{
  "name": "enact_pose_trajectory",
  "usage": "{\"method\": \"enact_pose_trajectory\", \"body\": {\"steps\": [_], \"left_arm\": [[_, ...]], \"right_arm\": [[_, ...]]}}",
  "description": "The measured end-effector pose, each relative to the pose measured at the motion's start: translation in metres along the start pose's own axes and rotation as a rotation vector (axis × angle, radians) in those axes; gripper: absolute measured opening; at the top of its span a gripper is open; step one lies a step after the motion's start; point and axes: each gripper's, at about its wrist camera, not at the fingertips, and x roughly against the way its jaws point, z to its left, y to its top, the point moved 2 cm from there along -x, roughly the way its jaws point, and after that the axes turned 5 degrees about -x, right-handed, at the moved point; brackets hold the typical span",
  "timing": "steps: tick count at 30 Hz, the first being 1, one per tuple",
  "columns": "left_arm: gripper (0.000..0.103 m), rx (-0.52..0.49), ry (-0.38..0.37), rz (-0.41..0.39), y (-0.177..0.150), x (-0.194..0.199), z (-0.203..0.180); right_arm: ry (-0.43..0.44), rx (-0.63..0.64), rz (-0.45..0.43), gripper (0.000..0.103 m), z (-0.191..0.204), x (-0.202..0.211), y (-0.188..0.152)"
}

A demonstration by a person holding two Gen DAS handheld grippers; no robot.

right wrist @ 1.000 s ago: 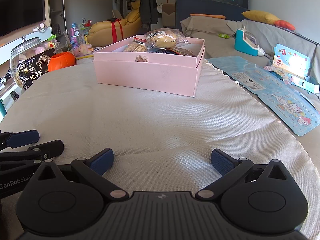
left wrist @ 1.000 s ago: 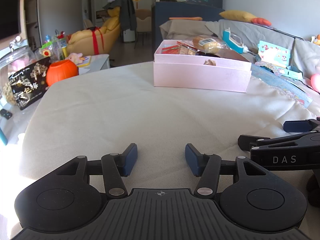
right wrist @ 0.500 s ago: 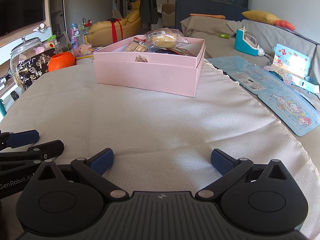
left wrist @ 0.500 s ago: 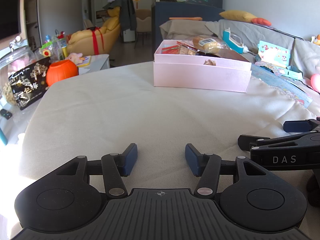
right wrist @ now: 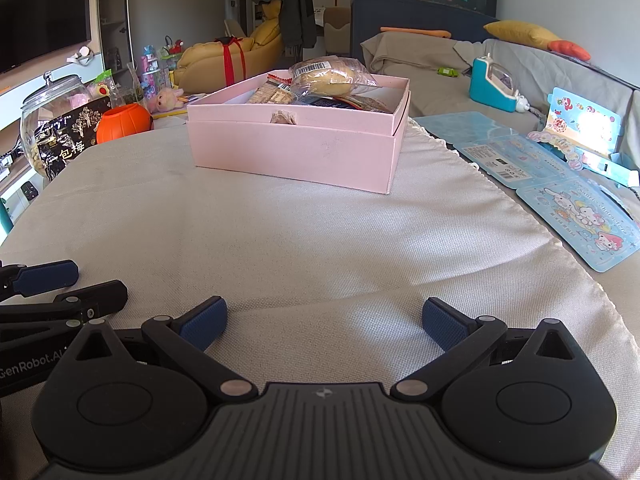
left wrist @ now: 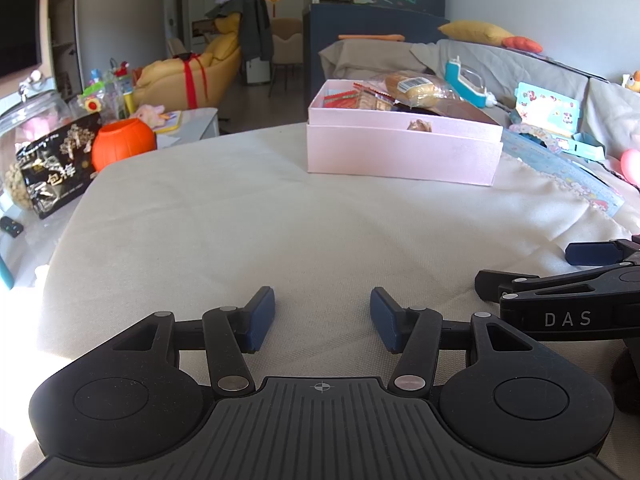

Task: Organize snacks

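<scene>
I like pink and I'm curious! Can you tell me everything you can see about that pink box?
The pink box looks like matte cardboard, rectangular and shallow, open on top. A band runs around its upper part, seemingly an inner tray or a lid tucked under it. It sits flat on the beige cloth, far from both grippers. Snack packets fill it, with a clear-wrapped bun piled highest. A small brownish thing shows at the front rim, too small to identify.

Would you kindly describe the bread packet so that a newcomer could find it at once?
Find the pink box on the beige cloth. The bread packet lies on top of the other snacks inside, at the far end. It alone is a clear bag holding a pale roll, with a white barcode label.
</scene>
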Motion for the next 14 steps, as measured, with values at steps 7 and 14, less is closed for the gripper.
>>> {"method": "enact_pose_trajectory", "body": {"steps": [7, 14], "left_arm": [[0.058, 0.001, -0.001, 0.000, 0.0000, 0.0001, 0.0001], [0.058, -0.002, 0.002, -0.001, 0.0000, 0.0002, -0.0006]], "right_arm": [[-0.001, 0.001, 0.000, 0.103, 0.0000, 0.0001, 0.0000], [0.000, 0.000, 0.000, 0.103, -0.0001, 0.0001, -0.0002]]}}
